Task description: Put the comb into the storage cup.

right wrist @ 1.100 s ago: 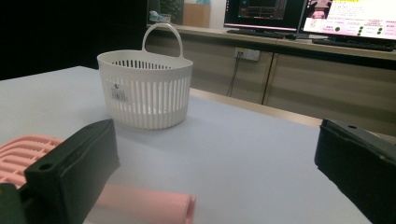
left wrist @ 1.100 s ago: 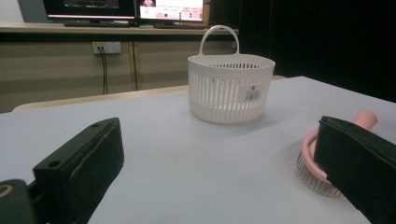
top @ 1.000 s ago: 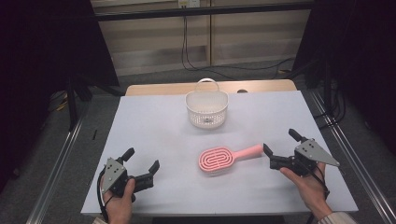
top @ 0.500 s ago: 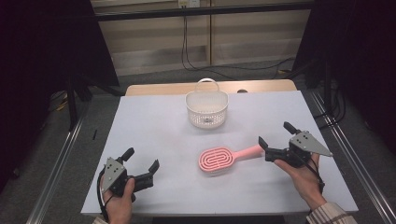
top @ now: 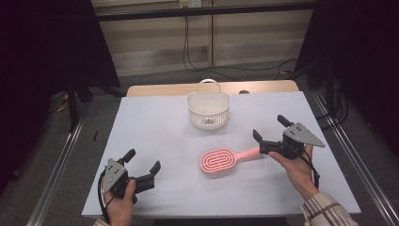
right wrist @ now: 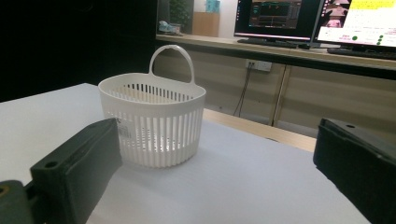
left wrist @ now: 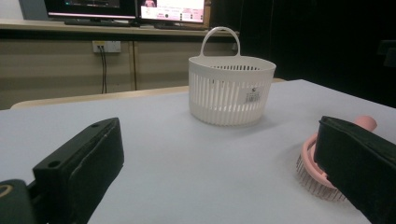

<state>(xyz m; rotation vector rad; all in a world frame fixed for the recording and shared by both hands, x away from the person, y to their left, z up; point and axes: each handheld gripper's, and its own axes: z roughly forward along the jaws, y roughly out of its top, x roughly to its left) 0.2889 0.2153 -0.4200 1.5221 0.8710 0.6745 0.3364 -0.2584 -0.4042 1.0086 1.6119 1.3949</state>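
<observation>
The pink hairbrush [top: 221,161] lies flat near the basket [top: 208,111], and the right gripper [top: 269,133], wide open and empty beside its handle, risks nudging it away.

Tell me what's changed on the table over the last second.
The right tool has moved in toward the brush, its open jaws now at the tip of the handle, though nothing is gripped yet. The brush, the basket and the left tool, also open, stayed where they were.
</observation>
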